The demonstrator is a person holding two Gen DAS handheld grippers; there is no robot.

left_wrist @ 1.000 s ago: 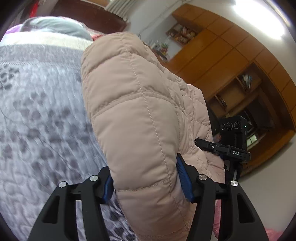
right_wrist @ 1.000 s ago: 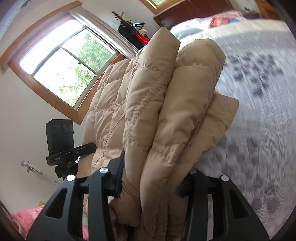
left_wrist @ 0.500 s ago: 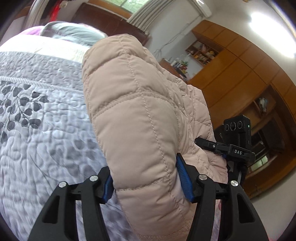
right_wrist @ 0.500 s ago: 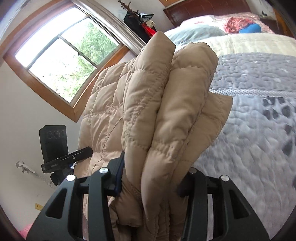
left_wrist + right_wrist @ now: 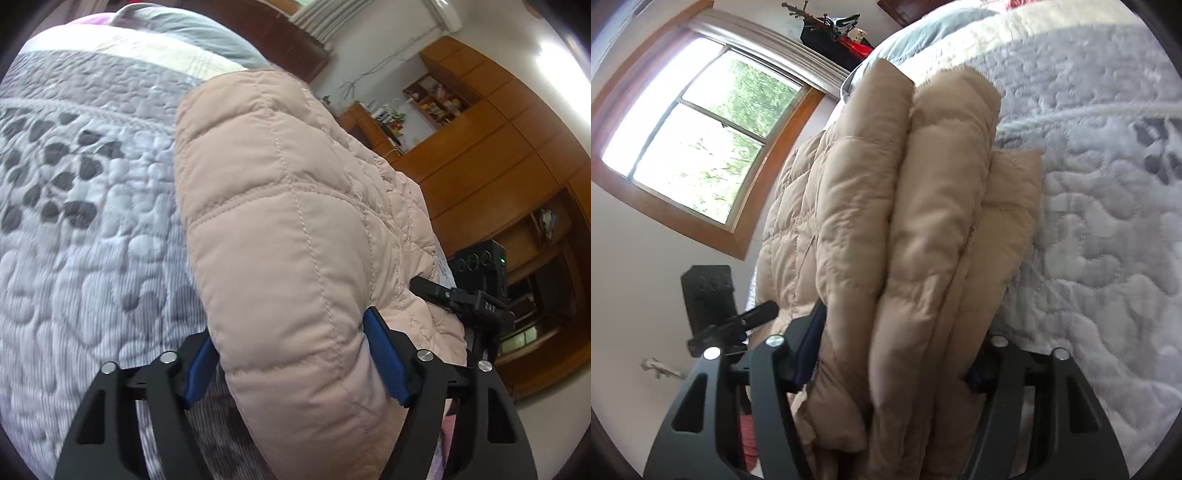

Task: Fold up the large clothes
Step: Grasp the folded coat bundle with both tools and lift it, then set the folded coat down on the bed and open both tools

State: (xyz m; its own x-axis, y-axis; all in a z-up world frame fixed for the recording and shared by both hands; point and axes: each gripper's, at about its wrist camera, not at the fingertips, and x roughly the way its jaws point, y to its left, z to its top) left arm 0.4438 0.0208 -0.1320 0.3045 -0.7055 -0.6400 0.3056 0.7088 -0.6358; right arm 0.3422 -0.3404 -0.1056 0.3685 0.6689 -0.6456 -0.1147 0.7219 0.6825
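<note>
A folded beige quilted jacket point(image 5: 277, 221) fills the middle of the left wrist view, over a grey quilted bedspread point(image 5: 74, 221). My left gripper point(image 5: 291, 354) has the jacket's edge between its blue pads point(image 5: 384, 354); its jaws are opening, with the pads still against the fabric. In the right wrist view the jacket point(image 5: 905, 221) shows as several stacked layers. My right gripper point(image 5: 895, 358) holds those layers between its fingers, jaws opening too, pads still touching. Each view shows the other gripper's black body past the jacket.
The bedspread point(image 5: 1089, 184) stretches to pillows point(image 5: 184, 29) and a dark headboard point(image 5: 258, 33). Wooden wardrobes and shelves point(image 5: 498, 147) line the wall on the left gripper's side. A window point(image 5: 694, 140) and a coat rack point(image 5: 834, 29) stand on the other side.
Both grippers have carried the jacket forward and down toward the bedspread. The jaws of both have widened around the fabric, which has puffed out between them.
</note>
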